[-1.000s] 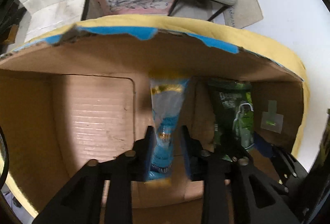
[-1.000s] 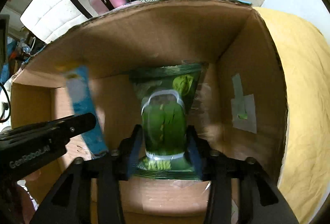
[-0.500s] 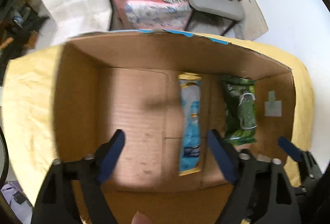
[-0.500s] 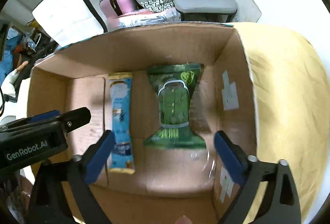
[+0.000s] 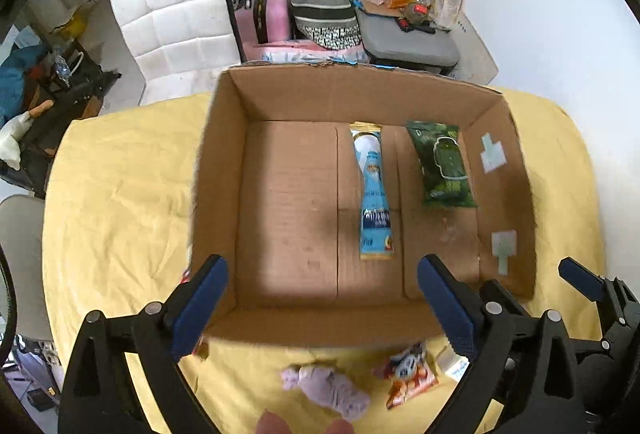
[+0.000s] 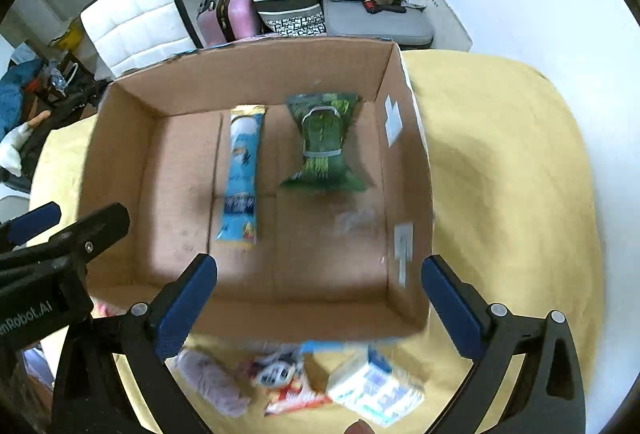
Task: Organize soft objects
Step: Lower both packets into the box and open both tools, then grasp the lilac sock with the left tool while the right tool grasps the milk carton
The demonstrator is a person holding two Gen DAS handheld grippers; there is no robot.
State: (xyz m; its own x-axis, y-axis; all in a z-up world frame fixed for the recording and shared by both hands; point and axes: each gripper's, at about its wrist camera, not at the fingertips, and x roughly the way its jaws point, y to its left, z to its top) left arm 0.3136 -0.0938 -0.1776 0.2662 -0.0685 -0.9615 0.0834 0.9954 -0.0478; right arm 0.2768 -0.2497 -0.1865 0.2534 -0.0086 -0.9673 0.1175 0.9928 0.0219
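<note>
Two pouches, blue packet (image 5: 374, 194) and green pack (image 5: 442, 164), lie in the cardboard box (image 5: 218, 170) toward its right wall, while a limp purple toy (image 5: 328, 388) (best pinched mid-body) waits near the yellow bedspread's (image 5: 120, 194) front edge beneath the empty left gripper (image 5: 320, 310), jaws opening, and the empty, wide-apart right gripper (image 6: 320, 304).

The left gripper (image 5: 320, 298), which was clamping the blue packet (image 5: 374, 194) a second ago, is now standing clear above the cardboard box (image 5: 360, 326) with its jaws opening and nothing between them. The right gripper (image 6: 320, 294) is likewise standing wide apart, having released the green packet (image 6: 324, 144). Both packets are now lying flat on the box floor, side by side.
</note>
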